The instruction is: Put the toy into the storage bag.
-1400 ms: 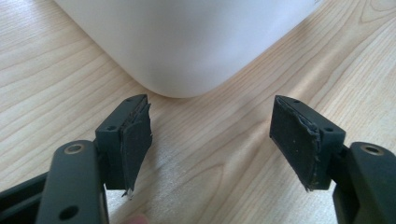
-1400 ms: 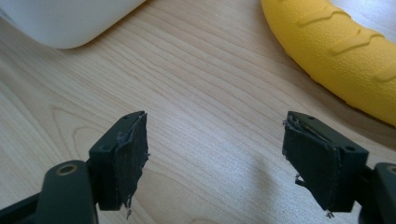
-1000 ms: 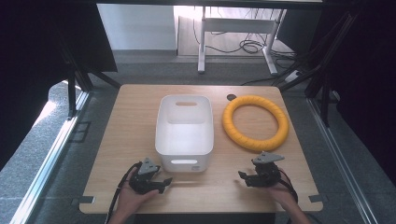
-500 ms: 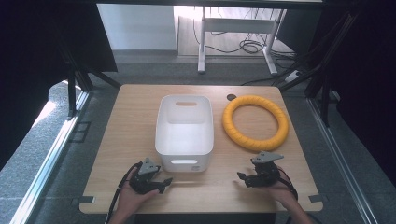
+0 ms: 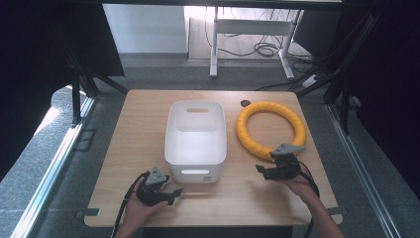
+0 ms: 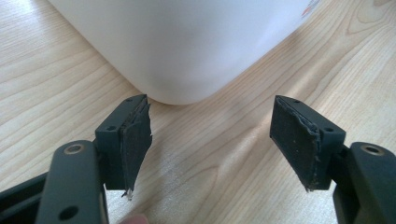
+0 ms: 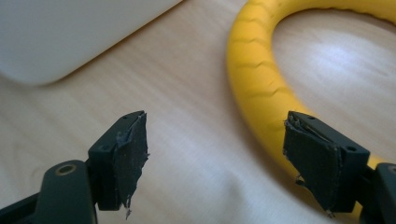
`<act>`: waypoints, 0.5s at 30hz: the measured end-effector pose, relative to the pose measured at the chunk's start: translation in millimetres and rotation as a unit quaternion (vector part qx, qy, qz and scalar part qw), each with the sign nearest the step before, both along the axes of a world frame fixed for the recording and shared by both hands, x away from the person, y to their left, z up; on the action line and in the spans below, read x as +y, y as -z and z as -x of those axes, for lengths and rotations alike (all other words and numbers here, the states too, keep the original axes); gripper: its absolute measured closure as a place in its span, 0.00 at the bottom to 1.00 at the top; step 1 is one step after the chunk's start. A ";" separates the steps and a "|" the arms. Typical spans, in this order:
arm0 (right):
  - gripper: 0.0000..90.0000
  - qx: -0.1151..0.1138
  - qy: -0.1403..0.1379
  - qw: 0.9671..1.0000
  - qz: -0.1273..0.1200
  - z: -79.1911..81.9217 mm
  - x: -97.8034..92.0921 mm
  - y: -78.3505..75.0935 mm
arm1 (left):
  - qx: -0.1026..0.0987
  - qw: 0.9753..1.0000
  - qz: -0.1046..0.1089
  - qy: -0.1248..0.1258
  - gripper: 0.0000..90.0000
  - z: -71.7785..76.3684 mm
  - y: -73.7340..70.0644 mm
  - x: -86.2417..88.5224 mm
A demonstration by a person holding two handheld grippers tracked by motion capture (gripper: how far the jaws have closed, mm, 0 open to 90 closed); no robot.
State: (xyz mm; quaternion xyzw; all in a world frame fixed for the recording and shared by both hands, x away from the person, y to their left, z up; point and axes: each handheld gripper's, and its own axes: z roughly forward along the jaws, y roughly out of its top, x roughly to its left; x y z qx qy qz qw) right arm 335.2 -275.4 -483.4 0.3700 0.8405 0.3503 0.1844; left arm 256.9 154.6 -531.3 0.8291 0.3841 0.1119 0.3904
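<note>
The light wooden desk [image 5: 143, 129] carries it all here, and nothing is in a grip yet. The white rectangular plastic bin [image 5: 196, 140] sits at the middle, open top up, a handle slot facing the person. Right of it, close but apart, the yellow ribbed foam ring [image 5: 270, 129] lies flat on the desk.

Now the right claw [image 5: 264, 171], and this is the one to watch: it hovers just off the ring's near arc, pointed leftward. In the right gripper view the ring [image 7: 261, 79] curves past one of its two pads, with bare desk between them. Jaws spread wide, empty. The ring lies just beyond and to the right of this claw, so the right hand is far the nearer one; my call is it turns onto that near arc and straddles the tube across its thickness.

The left claw [image 5: 173, 192] waits at the bin's near left corner, also gaping and empty; the left gripper view shows the bin's rounded corner [image 6: 187, 46] just ahead of its pads.
</note>
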 end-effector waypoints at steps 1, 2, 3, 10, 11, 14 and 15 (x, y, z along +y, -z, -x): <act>0.25 0.009 0.000 1.000 0.005 -15.3 0.8 -3.6 | 0.000 1.000 0.001 0.001 0.32 0.1 -0.1 -0.1; 0.25 0.014 -0.001 1.000 0.009 -23.0 1.7 -5.1 | 0.000 1.000 0.001 0.001 0.32 0.1 -0.1 -0.1; 0.25 0.021 -0.002 1.000 0.014 -32.1 3.1 -6.4 | 0.000 1.000 0.001 0.002 0.32 -0.1 0.2 0.0; 0.26 0.057 -0.015 0.997 0.043 -70.3 14.0 -3.4 | 0.001 1.000 0.000 0.004 0.32 0.0 0.5 -0.9; 0.26 0.060 -0.016 0.997 0.049 -75.0 15.5 -1.0 | 0.001 1.000 0.000 0.004 0.32 0.1 0.5 -1.1; 0.28 0.079 -0.016 0.994 0.070 -86.6 18.3 7.1 | 0.001 1.000 0.000 0.004 0.32 0.1 0.3 -0.7; 0.29 0.086 -0.015 0.994 0.069 -89.9 18.6 9.6 | 0.000 1.000 0.002 0.004 0.33 0.2 0.2 -0.5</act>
